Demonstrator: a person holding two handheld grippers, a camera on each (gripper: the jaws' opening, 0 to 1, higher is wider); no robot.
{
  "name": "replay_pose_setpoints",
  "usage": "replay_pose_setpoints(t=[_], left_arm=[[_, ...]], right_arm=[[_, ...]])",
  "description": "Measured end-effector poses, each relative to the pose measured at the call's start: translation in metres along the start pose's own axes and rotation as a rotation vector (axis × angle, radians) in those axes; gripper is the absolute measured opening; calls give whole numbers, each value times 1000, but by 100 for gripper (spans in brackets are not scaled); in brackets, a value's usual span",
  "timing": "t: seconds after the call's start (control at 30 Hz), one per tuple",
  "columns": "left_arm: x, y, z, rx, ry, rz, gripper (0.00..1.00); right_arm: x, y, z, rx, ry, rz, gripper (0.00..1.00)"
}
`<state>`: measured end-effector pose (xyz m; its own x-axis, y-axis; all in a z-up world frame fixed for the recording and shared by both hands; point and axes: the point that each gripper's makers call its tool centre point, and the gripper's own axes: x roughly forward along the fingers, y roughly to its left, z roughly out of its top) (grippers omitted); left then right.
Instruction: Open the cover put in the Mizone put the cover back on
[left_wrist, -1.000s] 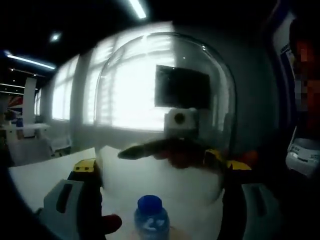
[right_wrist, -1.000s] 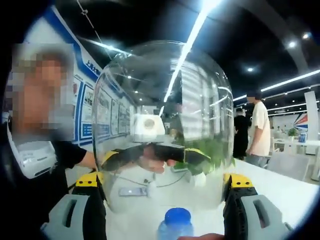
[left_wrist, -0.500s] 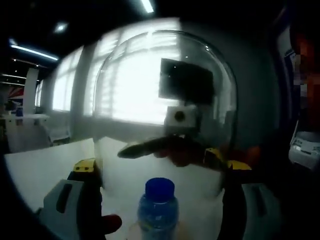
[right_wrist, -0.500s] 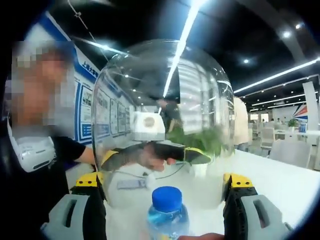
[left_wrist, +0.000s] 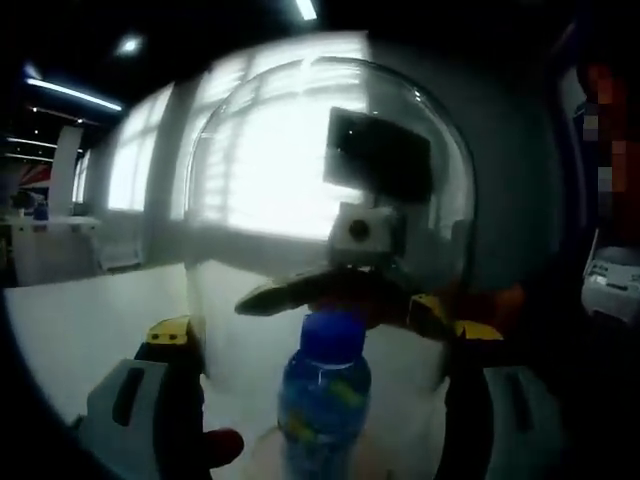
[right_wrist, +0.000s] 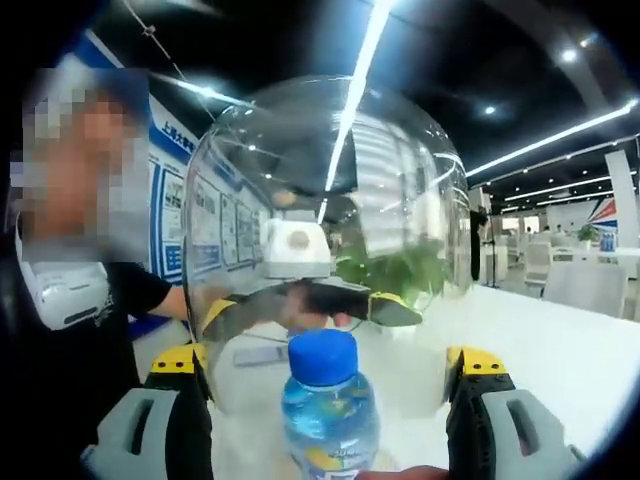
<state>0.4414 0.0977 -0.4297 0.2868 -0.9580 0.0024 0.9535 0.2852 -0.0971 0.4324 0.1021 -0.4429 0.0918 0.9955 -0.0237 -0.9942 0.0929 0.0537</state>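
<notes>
A clear glass dome cover (left_wrist: 300, 150) (right_wrist: 320, 170) stands upright between my two grippers, which face each other across it. The left gripper (left_wrist: 322, 335) has its jaws pressed on the dome's two sides, and so does the right gripper (right_wrist: 328, 360). Through the glass each view shows the opposite gripper: the right gripper (left_wrist: 340, 295) and the left gripper (right_wrist: 300, 305). A Mizone bottle (left_wrist: 322, 400) (right_wrist: 328, 410), pale blue with a blue cap, stands upright low in the middle of both views. Its cap reaches up into the dome's lower part.
A white table (left_wrist: 70, 330) (right_wrist: 560, 340) stretches under the dome. A person in a black shirt (right_wrist: 70, 330) stands close behind. Bright windows (left_wrist: 130, 170) lie far off, with a green plant (right_wrist: 400, 270) and distant tables with chairs (right_wrist: 570, 270).
The bottle has climbed in both views, from only its cap showing to cap and body. Both grippers and the dome have come down around it.
</notes>
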Motion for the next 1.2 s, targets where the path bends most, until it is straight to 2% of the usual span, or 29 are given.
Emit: replay_pose_setpoints(t=[0.5,0.8,1.03,1.2], left_arm=[[-1,6,-33,-49,10,6,85],[-1,8,-44,-45,9,6,85],[-2,8,-59,-40,24,6,85],[-2,8,-66,-41,26,5,85]], right_arm=[[3,-3,-33,48,21,5,90],[3,-6,-42,46,24,3,90],[4,-4,-59,39,53,5,90],[4,-4,-64,39,65,4,90]])
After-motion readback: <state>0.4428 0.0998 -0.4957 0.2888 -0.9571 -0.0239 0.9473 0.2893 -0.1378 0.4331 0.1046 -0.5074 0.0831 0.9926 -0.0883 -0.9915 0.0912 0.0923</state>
